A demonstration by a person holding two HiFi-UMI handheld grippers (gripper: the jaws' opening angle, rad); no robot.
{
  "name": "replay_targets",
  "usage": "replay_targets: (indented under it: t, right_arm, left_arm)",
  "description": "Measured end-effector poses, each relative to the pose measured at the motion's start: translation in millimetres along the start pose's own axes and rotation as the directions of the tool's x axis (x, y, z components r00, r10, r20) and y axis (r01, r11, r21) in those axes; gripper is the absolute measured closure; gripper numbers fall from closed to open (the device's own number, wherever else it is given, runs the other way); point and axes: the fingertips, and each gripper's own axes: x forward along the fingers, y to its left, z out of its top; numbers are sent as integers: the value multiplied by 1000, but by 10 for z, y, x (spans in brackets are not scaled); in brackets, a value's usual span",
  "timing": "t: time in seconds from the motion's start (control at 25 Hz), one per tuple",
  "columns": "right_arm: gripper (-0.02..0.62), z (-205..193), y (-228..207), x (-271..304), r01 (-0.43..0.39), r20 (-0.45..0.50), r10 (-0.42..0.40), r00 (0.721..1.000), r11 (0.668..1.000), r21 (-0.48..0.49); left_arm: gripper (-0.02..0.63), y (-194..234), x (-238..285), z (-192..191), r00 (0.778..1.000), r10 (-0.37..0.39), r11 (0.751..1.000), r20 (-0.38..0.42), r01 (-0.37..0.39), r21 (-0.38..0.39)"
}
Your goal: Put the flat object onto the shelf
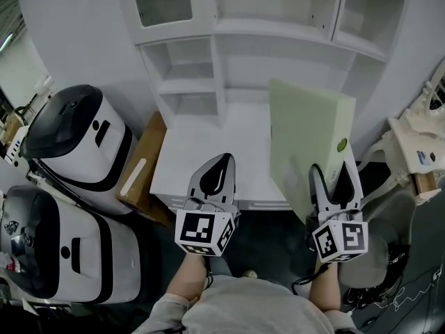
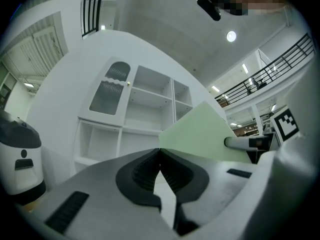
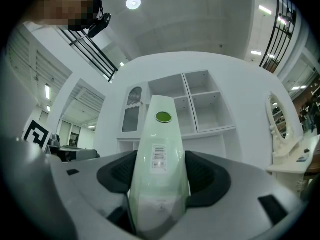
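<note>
Behind flat board [image 1: 307,141], shelf [image 1: 240,28] partly hidden

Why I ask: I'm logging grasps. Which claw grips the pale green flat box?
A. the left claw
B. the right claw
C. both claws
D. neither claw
B: the right claw is closed on the edge of the pale green flat box, while the left claw is shut with nothing in it.

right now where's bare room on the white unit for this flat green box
The desktop is bare between the small cubbies and the flat green box in the right gripper; the wide shelf above shows nothing. Crowded: left of it, machines and a cardboard box.
</note>
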Motion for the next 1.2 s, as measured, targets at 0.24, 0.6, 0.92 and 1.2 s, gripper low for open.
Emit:
replay_targets:
  t: [0.24,0.6,0.92,1.2]
  right_arm:
    - [307,32,79,306,29,-3,-29,1000,997,-77]
    - [307,395,343,850,37,30,-28,999,912,-408]
    - [307,866,673,1292,62,88,-4,996,740,-670]
    - [307,998,856,1627,28,15,-33,999,448,-894]
  left_arm:
    - [591,284,302,7,999,-49,999,-3,49,-15]
    - [591,720,694,15,990,-143,990,-4,143,-9]
    - [591,1052,886,22,977,-213,977,4,213,-11]
    - [591,1258,1016,-5,965,-263,965,8,263,-13]
